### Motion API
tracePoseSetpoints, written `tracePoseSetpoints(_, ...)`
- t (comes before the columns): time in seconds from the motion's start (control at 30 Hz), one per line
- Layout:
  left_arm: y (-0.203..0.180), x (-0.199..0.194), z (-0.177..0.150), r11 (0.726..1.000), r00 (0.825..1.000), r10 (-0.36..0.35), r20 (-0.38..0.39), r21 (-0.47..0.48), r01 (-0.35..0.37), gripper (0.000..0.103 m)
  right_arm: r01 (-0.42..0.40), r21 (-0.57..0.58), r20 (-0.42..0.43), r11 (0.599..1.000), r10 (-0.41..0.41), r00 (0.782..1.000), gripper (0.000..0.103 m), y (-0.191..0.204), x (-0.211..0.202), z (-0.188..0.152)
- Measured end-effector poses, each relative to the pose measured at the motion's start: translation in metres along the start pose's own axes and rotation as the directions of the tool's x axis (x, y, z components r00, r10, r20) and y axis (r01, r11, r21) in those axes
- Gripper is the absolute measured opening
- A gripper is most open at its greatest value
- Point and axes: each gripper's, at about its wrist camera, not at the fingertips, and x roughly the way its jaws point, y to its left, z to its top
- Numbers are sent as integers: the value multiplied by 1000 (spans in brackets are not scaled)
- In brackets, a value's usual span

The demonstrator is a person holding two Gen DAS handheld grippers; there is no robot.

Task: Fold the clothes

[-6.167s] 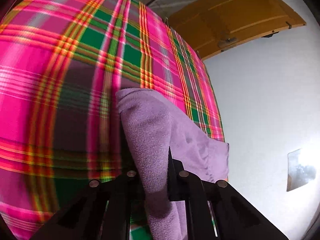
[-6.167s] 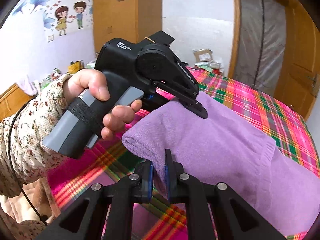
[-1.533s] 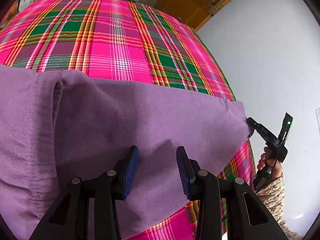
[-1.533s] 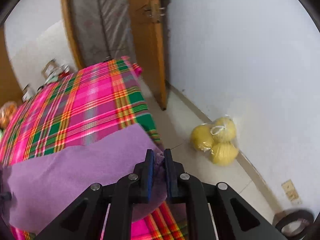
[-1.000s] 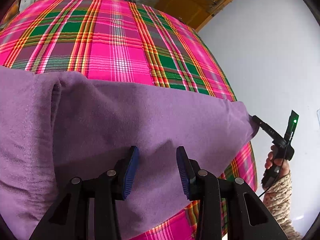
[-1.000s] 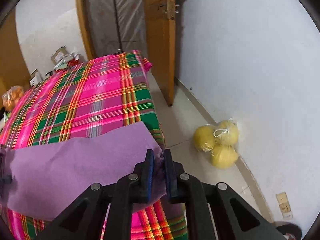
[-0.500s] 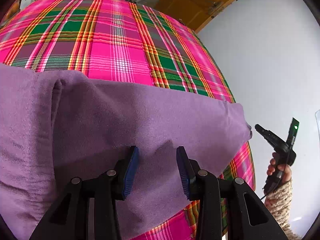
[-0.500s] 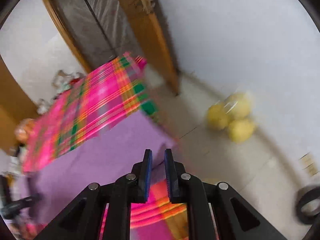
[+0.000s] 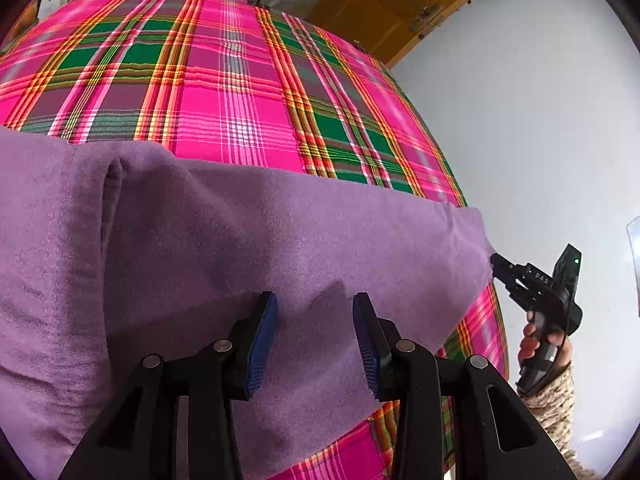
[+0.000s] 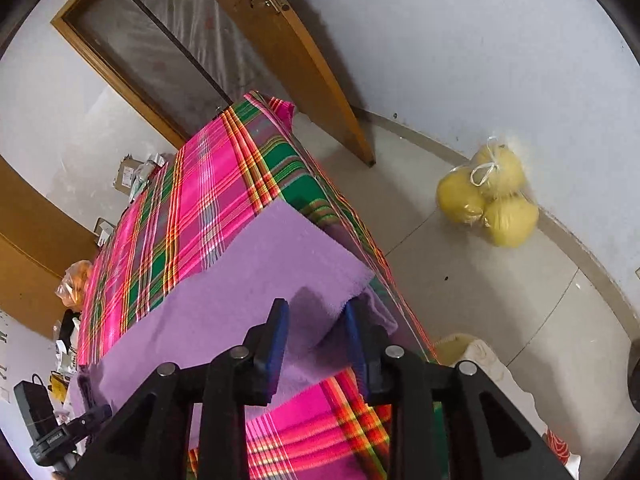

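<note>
**Right gripper lets go of the purple corner**

A second ago the right gripper (image 10: 316,332) was pinched tight on the near corner of the purple garment (image 9: 248,248); its jaws have just been opening, and the corner now sits loose between the blue pads with a gap at each side. The view from that gripper has also rolled, so the bed and door stand tilted compared with before. The left gripper (image 9: 316,340) has not changed: same spot, jaws the same moderate width apart, over the cloth and gripping nothing.

The purple garment lies folded flat across the near end of the bed, on the pink and green plaid bedspread (image 9: 224,92), one end at the bed's edge.

Only the right wrist view shows the tiled floor, the wooden door (image 10: 288,52), a clear bag of yellow round fruit (image 10: 488,200) against the white wall, and the left gripper's tip low at the left edge. Only the left wrist view shows the garment's doubled-over fold at the left, and the person's hand (image 9: 540,344) in a patterned sleeve holding the right gripper at the garment's far corner.
</note>
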Motion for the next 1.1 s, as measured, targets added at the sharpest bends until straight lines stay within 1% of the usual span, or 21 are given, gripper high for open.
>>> tracePoseSetpoints(0.07,1,0,0,1000,1000,-3,1,-4,3,40,2,14,7,1000,-2,1000,29,0,1,2)
tracePoseSetpoints(0.13,0,1,0,1000,1000,-4,1,-6,4,40,30,22,30,999,-30,999,14,1,0,2)
tracePoseSetpoints(0.17,0,1,0,1000,1000,-3,0,-4,3,40,38,25,47,999,-39,998,3,1,-3,3)
tracePoseSetpoints(0.3,1,0,0,1000,1000,-6,-4,-12,6,40,2,0,138,1000,-2,990,2,7,-28,3)
tracePoseSetpoints(0.43,0,-1,0,1000,1000,-12,-4,-7,12,40,1,-37,187,999,6,982,2,16,-52,1)
tracePoseSetpoints(0.5,-5,-1,0,999,1000,-25,-7,20,25,40,21,-30,177,999,-15,984,2,14,-54,-1)
tracePoseSetpoints(0.63,-12,2,-3,998,998,-52,-28,37,53,40,76,0,129,997,-75,989,2,0,-33,-6)
tracePoseSetpoints(0.73,-15,9,-5,998,998,-45,-51,43,47,40,107,-4,124,994,-106,987,3,-7,-21,-12)
tracePoseSetpoints(0.8,-16,10,-5,998,998,-39,-51,49,41,40,138,-23,133,990,-133,982,7,-8,-16,-13)
tracePoseSetpoints(0.87,-16,11,-5,998,998,-36,-52,50,39,40,157,-38,126,987,-151,980,7,-7,-15,-13)
tracePoseSetpoints(0.97,-17,12,-5,998,998,-34,-53,52,37,40,195,-41,121,980,-189,974,12,-7,-19,-10)
tracePoseSetpoints(1.0,-17,13,-5,998,998,-33,-53,53,36,40,207,-33,136,978,-200,970,14,-7,-23,-9)
tracePoseSetpoints(1.03,-18,14,-5,998,998,-31,-53,53,34,40,197,-22,155,980,-191,969,14,-8,-26,-8)
tracePoseSetpoints(1.07,-19,14,-5,998,998,-29,-53,54,32,40,164,3,166,986,-163,973,18,-11,-29,-7)
tracePoseSetpoints(1.1,-19,14,-5,998,998,-28,-53,54,31,40,132,27,177,991,-134,975,29,-14,-31,-5)
